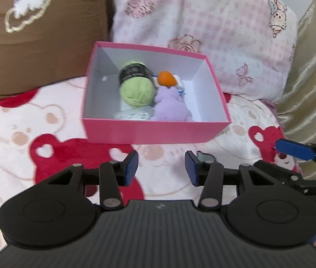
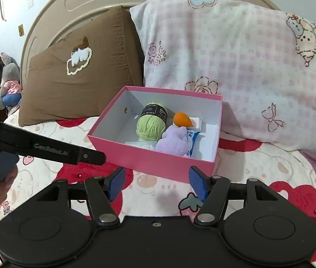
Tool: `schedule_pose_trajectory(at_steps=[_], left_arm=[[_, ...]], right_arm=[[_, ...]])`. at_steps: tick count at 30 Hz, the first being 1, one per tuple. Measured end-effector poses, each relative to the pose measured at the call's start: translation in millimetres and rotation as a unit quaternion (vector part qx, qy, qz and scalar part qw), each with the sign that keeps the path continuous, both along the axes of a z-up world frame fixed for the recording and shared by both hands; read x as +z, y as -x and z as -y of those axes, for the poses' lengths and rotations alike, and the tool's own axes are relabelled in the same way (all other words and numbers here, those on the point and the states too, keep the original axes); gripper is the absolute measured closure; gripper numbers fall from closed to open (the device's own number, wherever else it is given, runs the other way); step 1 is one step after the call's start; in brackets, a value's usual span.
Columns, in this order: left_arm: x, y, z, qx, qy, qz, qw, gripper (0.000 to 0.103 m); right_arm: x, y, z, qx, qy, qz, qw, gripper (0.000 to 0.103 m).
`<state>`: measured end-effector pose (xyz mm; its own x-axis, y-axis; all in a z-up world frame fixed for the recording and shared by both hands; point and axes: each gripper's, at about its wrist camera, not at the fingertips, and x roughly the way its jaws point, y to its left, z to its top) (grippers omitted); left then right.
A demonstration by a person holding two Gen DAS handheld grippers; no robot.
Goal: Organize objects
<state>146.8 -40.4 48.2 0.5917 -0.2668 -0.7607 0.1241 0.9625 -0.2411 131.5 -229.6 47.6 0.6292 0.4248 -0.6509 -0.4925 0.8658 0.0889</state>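
Both tools, left tool (image 1: pixel 161 167) and right tool (image 2: pixel 155 184), are released and empty. The pink box (image 2: pixel 158 160) sits on the bed, already holding the yarn (image 2: pixel 150 126) and plush (image 2: pixel 174 141). Locate any remaining item before you reach.

White item (image 1: pixel 133 114) under green yarn (image 1: pixel 136 90) mostly hidden; yarn label (image 2: pixel 154 111) text unreadable.

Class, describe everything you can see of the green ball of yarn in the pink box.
The green yarn ball is pale green, wound round, with a black printed paper band around its far end. It lies on its side inside the open pink box, left of centre. A purple plush toy presses against its right side; an orange egg-shaped item sits just beyond. Neither gripper touches it.
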Motion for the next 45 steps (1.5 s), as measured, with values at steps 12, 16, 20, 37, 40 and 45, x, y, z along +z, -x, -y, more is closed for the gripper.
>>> schedule_pose_trajectory(at_steps=[12, 16, 20, 37, 40, 45], left_arm=[[15, 39, -9, 0.023, -0.033, 0.003, 0.9992, 0.051], [20, 49, -8, 0.023, -0.037, 0.008, 0.9990, 0.048], [23, 59, -8, 0.022, -0.039, 0.013, 0.9989, 0.045], [25, 89, -15, 0.048, -0.071, 0.000, 0.9963, 0.025], [29, 95, -15, 0.052, -0.079, 0.010, 0.9955, 0.015], [31, 99, -13, 0.059, -0.092, 0.013, 0.9939, 0.005]], right_arm=[[10, 37, 8, -0.022, 0.000, 0.004, 1.000, 0.029], [11, 43, 15, -0.031, -0.002, -0.002, 1.000, 0.029], [10, 48, 19, -0.041, 0.009, -0.005, 0.999, 0.029], [18, 74, 28, -0.075, 0.004, 0.002, 0.997, 0.010], [14, 76, 24, -0.079, 0.030, 0.002, 0.996, 0.008], [11, 79, 19, -0.086, 0.056, -0.002, 0.995, 0.008]])
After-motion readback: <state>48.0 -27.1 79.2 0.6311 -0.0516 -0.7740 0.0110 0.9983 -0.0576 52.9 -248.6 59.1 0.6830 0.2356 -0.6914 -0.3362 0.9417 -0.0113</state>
